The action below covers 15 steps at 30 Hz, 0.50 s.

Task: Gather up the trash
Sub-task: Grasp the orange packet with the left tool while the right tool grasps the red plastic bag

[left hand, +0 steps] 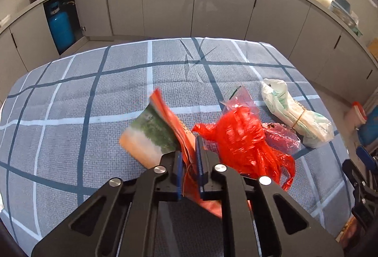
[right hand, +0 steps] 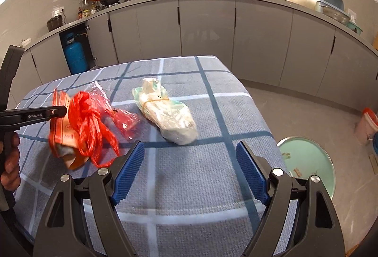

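My left gripper (left hand: pixel 189 157) is shut on an orange snack wrapper (left hand: pixel 160 129) and holds it above the checked tablecloth (left hand: pixel 94 96). The wrapper also shows in the right wrist view (right hand: pixel 61 136), behind a bunch of red plastic string (right hand: pixel 89 124). The red string (left hand: pixel 243 138) lies just right of my left gripper, beside a pink clear bag (left hand: pixel 281 136). A white plastic bundle tied with a rubber band (left hand: pixel 295 112) lies further right; it also shows in the right wrist view (right hand: pixel 167 112). My right gripper (right hand: pixel 190 174) is open and empty over the cloth, nearer than the bundle.
A green round bin (right hand: pixel 307 162) stands on the floor right of the table. A red-lidded container (right hand: pixel 366 124) stands further right. Grey kitchen cabinets (right hand: pixel 208 27) run along the back, with a blue gas cylinder (right hand: pixel 75 56) at the left.
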Each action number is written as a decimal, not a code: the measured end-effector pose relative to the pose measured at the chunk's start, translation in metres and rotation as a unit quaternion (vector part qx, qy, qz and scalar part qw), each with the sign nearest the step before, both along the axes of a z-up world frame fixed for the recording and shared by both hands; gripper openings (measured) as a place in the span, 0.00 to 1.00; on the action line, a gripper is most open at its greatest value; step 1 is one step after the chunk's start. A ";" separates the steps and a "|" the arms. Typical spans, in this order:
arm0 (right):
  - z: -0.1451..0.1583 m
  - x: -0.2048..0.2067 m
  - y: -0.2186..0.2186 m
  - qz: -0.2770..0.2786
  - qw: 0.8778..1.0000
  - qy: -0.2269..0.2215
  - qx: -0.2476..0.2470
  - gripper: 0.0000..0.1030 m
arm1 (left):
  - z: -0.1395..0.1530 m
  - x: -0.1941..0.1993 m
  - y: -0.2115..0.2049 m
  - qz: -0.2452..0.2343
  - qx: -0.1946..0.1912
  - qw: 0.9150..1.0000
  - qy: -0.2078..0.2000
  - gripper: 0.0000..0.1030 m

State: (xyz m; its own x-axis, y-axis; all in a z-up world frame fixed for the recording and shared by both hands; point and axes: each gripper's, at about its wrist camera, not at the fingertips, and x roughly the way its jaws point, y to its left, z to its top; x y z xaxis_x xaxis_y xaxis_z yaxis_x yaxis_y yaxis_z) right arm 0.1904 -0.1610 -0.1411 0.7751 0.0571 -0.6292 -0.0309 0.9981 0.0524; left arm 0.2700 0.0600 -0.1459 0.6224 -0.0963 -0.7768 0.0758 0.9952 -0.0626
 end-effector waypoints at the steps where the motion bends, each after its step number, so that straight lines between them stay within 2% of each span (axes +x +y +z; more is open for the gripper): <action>1: 0.003 0.002 0.004 0.006 1.000 -0.003 -0.001 0.77 | 0.003 -0.002 0.004 0.000 -0.002 1.000 0.000 0.08; 4: 0.012 0.011 0.023 0.031 0.999 -0.012 -0.001 0.77 | 0.013 -0.007 0.016 0.000 0.001 1.000 -0.004 0.07; 9: 0.018 0.028 0.068 0.092 0.996 -0.019 -0.006 0.76 | 0.019 -0.010 0.029 0.012 0.063 0.998 -0.004 0.06; 11: 0.012 0.036 0.086 0.116 0.993 -0.010 -0.010 0.73 | 0.018 -0.011 0.036 0.015 0.069 0.998 -0.004 0.06; 13: 0.004 0.045 0.103 0.138 0.990 0.005 -0.014 0.65 | 0.017 -0.012 0.040 0.018 0.076 0.997 -0.008 0.06; 15: -0.007 0.051 0.116 0.154 0.988 0.022 -0.022 0.63 | 0.017 -0.013 0.042 0.015 0.076 0.997 -0.011 0.06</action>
State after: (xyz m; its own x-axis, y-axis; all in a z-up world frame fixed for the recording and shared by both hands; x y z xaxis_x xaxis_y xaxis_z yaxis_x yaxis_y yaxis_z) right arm 0.2413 -0.0447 -0.1478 0.6971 0.2567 -0.6694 -0.3314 0.9433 0.0166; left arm 0.2569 0.1016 -0.1286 0.6398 0.0405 -0.7675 0.0449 0.9949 0.0900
